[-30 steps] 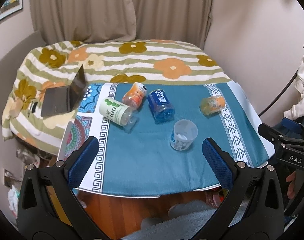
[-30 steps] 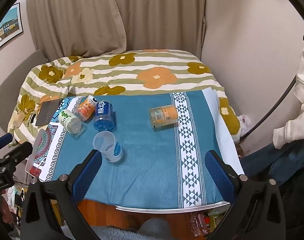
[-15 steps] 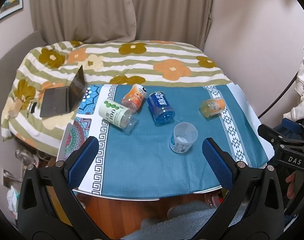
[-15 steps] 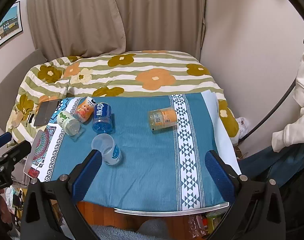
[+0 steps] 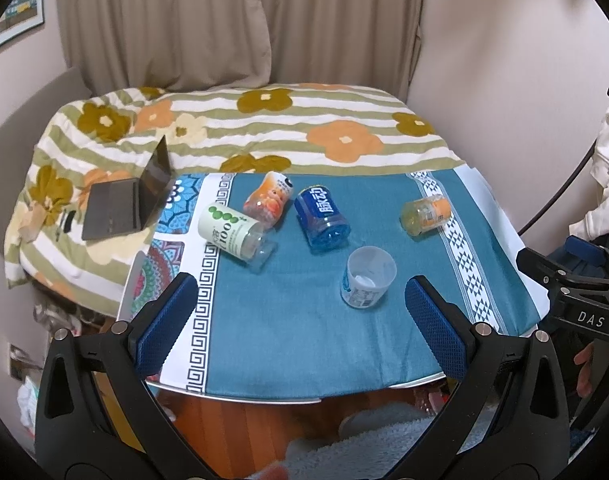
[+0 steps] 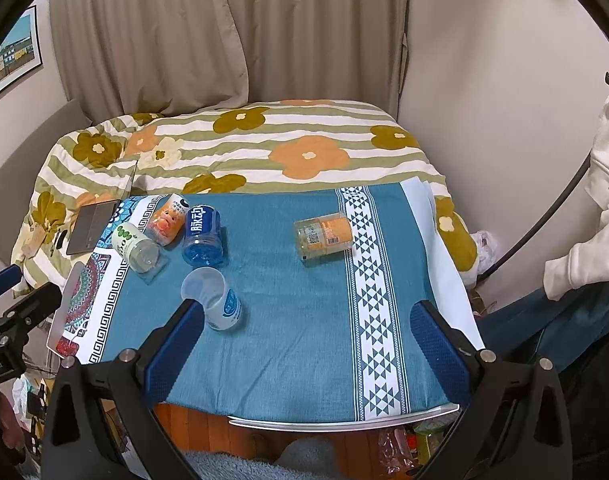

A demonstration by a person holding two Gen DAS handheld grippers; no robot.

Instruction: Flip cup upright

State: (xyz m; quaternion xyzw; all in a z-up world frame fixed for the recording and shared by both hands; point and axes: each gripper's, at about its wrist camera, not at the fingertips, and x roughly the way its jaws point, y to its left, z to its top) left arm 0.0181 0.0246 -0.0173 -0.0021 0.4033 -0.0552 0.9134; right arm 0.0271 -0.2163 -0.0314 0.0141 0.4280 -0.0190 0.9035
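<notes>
The cup lies tipped on its side on the teal cloth, mouth toward the cameras, between the spread fingers of the left gripper and just beyond the right gripper's left finger, whose fingers also stand apart and hold nothing. Bare cloth runs from the cup to the worktop's near edge. Behind it lie a blue bottle, a green-and-white bottle and a peach bottle; an orange jar lies well apart, beside the patterned band.
</notes>
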